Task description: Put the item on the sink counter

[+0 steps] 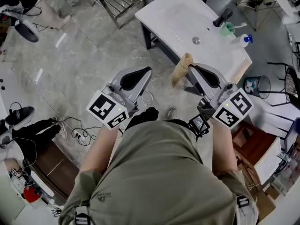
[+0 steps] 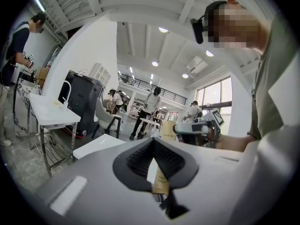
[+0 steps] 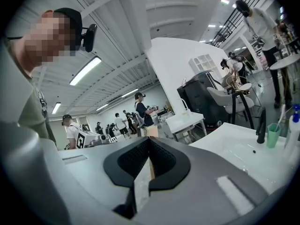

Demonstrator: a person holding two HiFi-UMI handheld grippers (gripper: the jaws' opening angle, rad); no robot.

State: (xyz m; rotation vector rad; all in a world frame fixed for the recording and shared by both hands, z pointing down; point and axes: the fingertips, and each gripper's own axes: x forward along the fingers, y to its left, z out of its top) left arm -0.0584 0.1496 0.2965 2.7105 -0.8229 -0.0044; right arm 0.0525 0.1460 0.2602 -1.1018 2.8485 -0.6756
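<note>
A brown paper bag (image 1: pixel 180 70) hangs from my right gripper (image 1: pixel 190 68), which is shut on its top edge, just off the near corner of the white sink counter (image 1: pixel 173 18). In the right gripper view the bag's edge (image 3: pixel 150 168) shows as a thin strip between the jaws, with the basin (image 3: pixel 243 149) to the right. My left gripper (image 1: pixel 149 71) floats to the bag's left over the floor, shut and holding nothing. From the left gripper view (image 2: pixel 153 140) I see the bag (image 2: pixel 168 129) beyond its jaws.
A black faucet (image 1: pixel 222 17), a green cup (image 1: pixel 228 29) and a spray bottle (image 1: pixel 244 40) stand at the counter's far right. A metal rack table (image 1: pixel 117 1) is to its left. A wire bin (image 1: pixel 258 86) and brown boxes (image 1: pixel 253 144) sit right; cables (image 1: pixel 70 125) lie left.
</note>
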